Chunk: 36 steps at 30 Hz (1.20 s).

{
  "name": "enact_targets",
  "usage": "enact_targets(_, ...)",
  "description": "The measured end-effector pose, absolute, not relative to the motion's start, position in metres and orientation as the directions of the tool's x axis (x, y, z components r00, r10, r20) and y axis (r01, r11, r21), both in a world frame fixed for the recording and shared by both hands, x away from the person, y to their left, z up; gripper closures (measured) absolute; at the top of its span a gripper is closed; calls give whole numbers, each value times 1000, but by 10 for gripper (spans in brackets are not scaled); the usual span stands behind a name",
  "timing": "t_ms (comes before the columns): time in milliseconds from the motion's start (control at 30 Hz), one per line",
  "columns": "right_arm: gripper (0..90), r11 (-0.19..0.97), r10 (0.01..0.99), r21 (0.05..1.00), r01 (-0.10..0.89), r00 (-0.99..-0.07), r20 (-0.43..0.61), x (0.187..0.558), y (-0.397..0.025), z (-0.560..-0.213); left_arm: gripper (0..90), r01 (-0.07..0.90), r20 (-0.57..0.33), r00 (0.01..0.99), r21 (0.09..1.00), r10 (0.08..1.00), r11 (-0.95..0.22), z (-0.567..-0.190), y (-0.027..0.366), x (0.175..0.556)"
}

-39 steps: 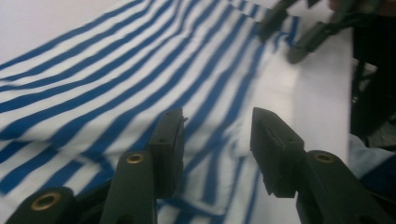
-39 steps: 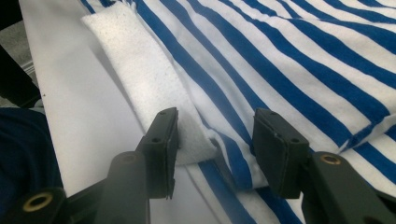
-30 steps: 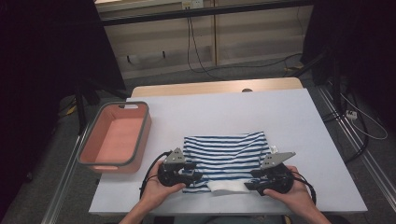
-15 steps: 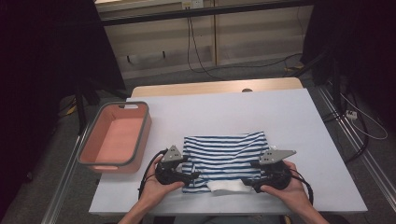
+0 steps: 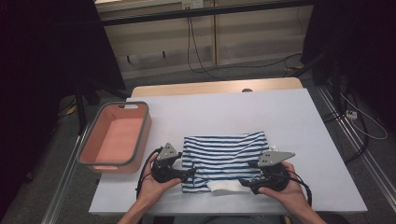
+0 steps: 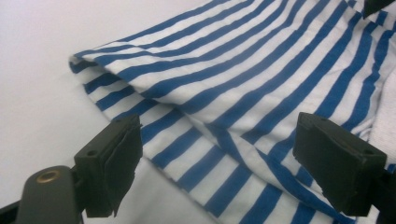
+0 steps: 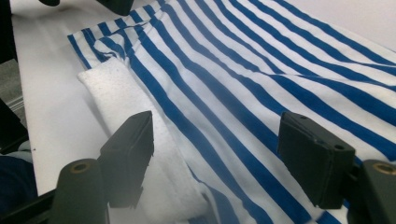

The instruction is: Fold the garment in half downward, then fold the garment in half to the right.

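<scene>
White tabletop [image 5: 224, 112] w/ wood strip at far edge, dark room behind, cables on grey floor [image 5: 243, 65]. Salmon-pink bin [image 5: 114, 135] w/ grey rim sits at tabletop's left side, well apart from the cloth. Blue/white striped shirt [image 5: 224, 156] lies folded flat near front edge, white ribbed part [image 5: 224, 186] at its near hem. Left tool [image 5: 189, 173] at shirt's left edge, jaws wide, fabric between them. Right tool [image 5: 243, 183] at near-right hem, jaws wide over stripes + white part. Nothing blocks either tool.
</scene>
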State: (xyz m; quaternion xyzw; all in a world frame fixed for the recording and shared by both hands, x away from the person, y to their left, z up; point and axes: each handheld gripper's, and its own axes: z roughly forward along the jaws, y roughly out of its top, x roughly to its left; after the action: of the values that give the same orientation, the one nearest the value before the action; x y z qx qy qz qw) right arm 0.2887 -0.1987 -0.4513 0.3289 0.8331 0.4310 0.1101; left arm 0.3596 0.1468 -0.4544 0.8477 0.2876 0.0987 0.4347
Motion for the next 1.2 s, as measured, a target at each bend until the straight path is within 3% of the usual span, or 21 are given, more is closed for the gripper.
enact_targets(367,231,430,621,783,449,-777,104,292,-181,-451,90,405,-84,800,807,594,-431,-451,155,364)
enact_targets(433,216,429,622,781,453,-776,109,292,-178,-450,88,429,-112,786,806,608,-407,-451,155,364)
enact_targets(700,206,439,596,786,435,-796,108,294,-163,-445,89,426,-83,759,813,645,-397,-443,151,370)
enact_targets(1000,299,486,553,787,380,-831,61,301,-130,-440,101,422,-58,753,807,656,-413,-438,140,405)
enact_targets(1200,303,493,533,784,378,-843,72,315,-110,-441,128,460,-81,733,791,675,-404,-441,135,434)
